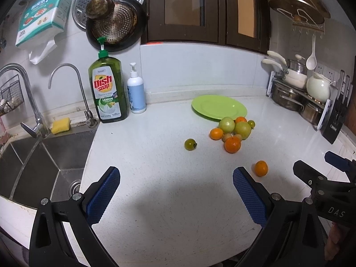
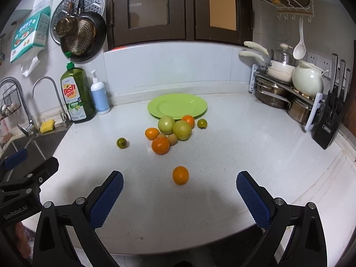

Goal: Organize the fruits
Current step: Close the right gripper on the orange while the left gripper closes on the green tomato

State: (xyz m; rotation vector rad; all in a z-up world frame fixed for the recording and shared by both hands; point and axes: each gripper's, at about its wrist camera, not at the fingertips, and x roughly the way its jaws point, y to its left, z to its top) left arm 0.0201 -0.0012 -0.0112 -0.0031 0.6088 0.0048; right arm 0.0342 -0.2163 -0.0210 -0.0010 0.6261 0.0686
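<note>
Both the left tool (image 1: 176,174) and the right tool (image 2: 179,179) are held spread, nothing between their pads. A lone orange (image 2: 180,175) lies on the white table (image 2: 233,155), apart from the fruit cluster (image 2: 172,131) just before the green plate (image 2: 177,106).

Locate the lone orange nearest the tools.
The lone orange lies on the counter, centred ahead of the open right tool, nearer than the fruit pile.
</note>
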